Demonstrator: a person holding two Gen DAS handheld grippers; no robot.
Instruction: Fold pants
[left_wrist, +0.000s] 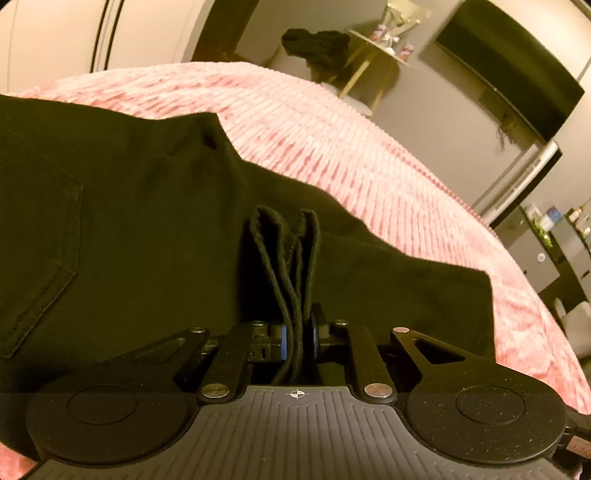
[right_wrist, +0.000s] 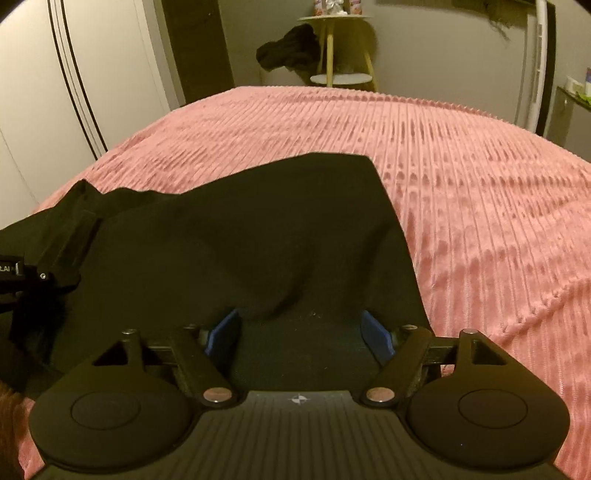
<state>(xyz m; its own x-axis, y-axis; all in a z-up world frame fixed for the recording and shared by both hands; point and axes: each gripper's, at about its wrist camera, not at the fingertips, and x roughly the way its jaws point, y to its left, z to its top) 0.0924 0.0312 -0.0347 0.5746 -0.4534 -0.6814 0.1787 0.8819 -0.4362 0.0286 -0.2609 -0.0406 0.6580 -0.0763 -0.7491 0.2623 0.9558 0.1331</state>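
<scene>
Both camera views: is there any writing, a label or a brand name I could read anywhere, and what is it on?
"LAI": white letters cut off by the picture's left edge, on the left gripper as the right wrist view shows it.
Containers on the round side table: printed labels, too blurred to read.
Items on the shelf at right: too small to read.
Black pants: no readable tag.

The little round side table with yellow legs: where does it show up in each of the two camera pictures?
Left wrist view: the side table is top centre-right, tilted, beyond the far edge of the pink bedspread.
Right wrist view: the side table is at top centre, upright, its lower shelf just behind the bedspread's far edge.
Shared landmark: the dark bundle of cloth, just left of the table in both.
</scene>
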